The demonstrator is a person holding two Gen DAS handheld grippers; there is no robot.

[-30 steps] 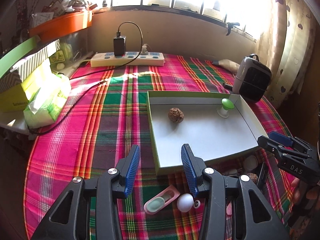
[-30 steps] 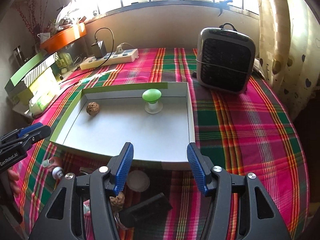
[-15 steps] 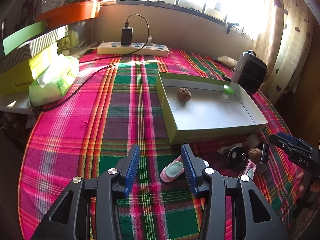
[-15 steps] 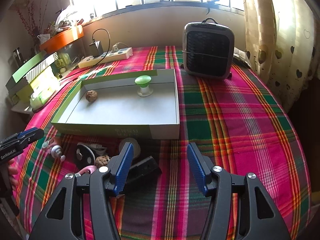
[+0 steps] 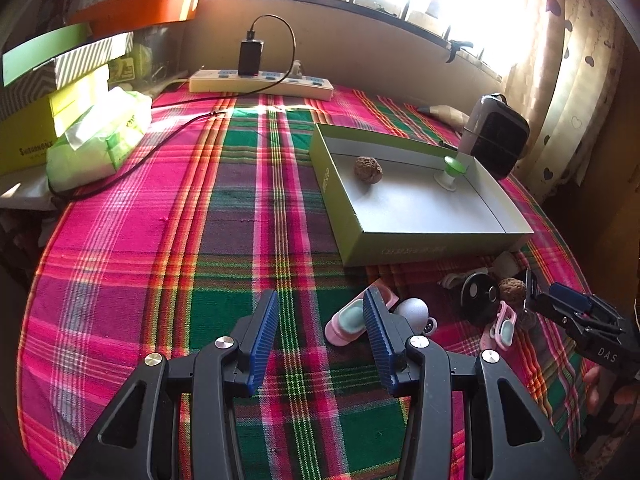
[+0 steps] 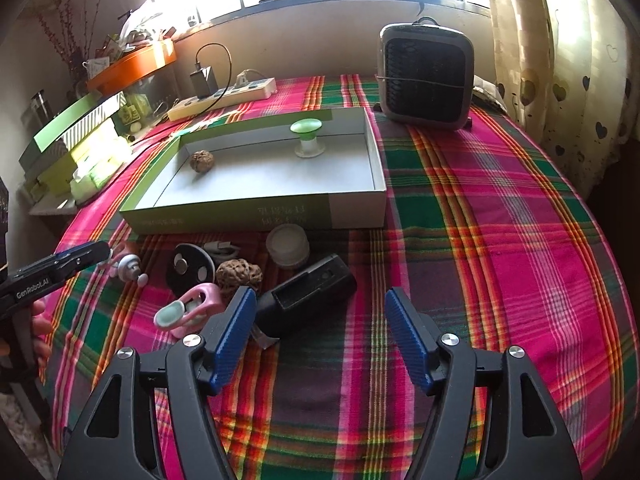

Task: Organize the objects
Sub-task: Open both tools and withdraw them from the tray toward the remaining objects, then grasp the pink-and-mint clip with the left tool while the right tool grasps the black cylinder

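A shallow green-sided box (image 5: 400,250) (image 6: 240,214) holds a walnut (image 5: 368,167) (image 6: 201,161) and a green-topped knob (image 5: 452,172) (image 6: 306,136). In front of it lie loose items. My left gripper (image 5: 320,300) is open and empty; a pink clip (image 5: 344,322) and a white ball (image 5: 414,310) lie just past its right finger. My right gripper (image 6: 320,296) has its jaws opening, with a black case (image 6: 308,296) on the cloth just beyond them, untouched. Near it lie another pink clip (image 6: 188,312), a loose walnut (image 6: 239,274), a black disc (image 6: 190,266) and a white lid (image 6: 288,244).
A small heater (image 6: 426,76) stands behind the box at the right. A power strip (image 5: 260,82) with a charger lies at the back. A tissue pack (image 5: 100,140) and stacked boxes (image 5: 48,92) line the left side. The round table's edge curves close on both sides.
Both grippers have drawn back from the box and sunk lower, so the loose items in front of it came into view. The right jaws stand wider than before.
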